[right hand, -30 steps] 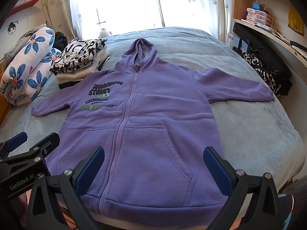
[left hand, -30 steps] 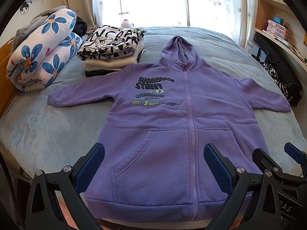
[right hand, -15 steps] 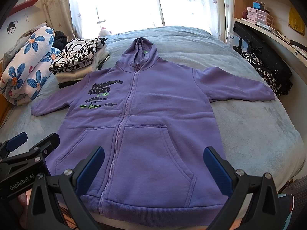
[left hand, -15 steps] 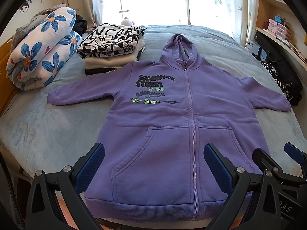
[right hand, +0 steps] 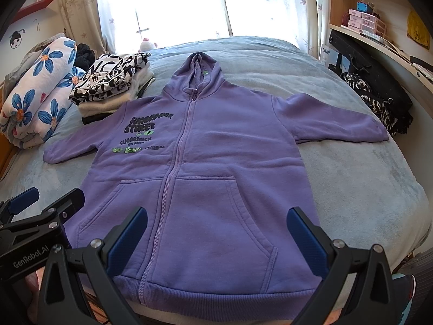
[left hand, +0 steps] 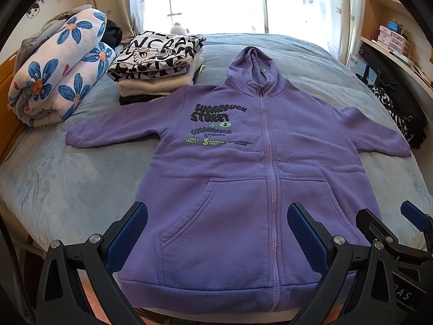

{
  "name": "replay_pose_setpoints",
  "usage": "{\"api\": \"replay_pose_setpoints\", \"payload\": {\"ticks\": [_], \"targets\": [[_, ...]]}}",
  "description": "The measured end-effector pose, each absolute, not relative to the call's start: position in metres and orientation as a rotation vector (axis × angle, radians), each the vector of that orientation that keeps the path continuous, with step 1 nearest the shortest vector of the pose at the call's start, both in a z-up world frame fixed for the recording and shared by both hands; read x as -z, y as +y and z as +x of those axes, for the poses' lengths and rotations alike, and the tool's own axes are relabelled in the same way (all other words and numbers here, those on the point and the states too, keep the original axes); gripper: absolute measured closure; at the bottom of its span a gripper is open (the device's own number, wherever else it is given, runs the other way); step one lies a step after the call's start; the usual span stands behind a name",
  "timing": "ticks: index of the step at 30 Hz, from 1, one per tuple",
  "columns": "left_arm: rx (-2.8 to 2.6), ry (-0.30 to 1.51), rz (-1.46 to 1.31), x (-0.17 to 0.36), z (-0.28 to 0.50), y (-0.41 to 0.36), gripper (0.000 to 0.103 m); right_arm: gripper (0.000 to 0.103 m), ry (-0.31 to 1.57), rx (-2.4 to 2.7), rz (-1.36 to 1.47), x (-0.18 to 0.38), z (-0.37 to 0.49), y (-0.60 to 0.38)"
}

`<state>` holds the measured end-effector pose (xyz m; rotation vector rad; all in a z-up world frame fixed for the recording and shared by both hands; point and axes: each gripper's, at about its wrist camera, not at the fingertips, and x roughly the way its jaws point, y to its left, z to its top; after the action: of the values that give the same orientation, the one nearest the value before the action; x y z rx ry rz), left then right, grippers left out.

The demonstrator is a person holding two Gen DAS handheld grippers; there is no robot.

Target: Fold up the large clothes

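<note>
A purple zip-up hoodie (left hand: 243, 189) (right hand: 205, 178) lies flat and face up on the grey-blue bed, zipped, both sleeves spread out, its hem at the near edge. My left gripper (left hand: 216, 233) hovers open above the hem and left pocket, holding nothing. My right gripper (right hand: 216, 233) hovers open over the right pocket, also holding nothing. In the left wrist view the right gripper (left hand: 392, 230) shows at the lower right. The left gripper (right hand: 46, 205) appears at the lower left of the right wrist view.
A stack of folded clothes (left hand: 159, 65) (right hand: 113, 84) sits at the far left, touching the hoodie's left sleeve. A rolled floral quilt (left hand: 59, 73) lies further left. A black bag (right hand: 379, 89) and shelves (right hand: 379, 27) line the right side. Bare bed (left hand: 67, 184) flanks the hoodie.
Both views have shifted only slightly; the hoodie and both open grippers stay as they were.
</note>
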<state>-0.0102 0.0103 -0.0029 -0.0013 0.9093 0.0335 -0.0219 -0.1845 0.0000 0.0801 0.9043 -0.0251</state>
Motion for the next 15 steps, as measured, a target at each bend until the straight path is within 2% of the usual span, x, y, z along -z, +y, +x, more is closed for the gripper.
{"api": "replay_pose_setpoints", "payload": {"ticks": [15], "targets": [[-0.033,0.912,0.000,0.0033,-0.0101,0.0097,0.001,0.000,0.906,0.026,0.083,-0.0006,-0.0193,-0.1858]]}}
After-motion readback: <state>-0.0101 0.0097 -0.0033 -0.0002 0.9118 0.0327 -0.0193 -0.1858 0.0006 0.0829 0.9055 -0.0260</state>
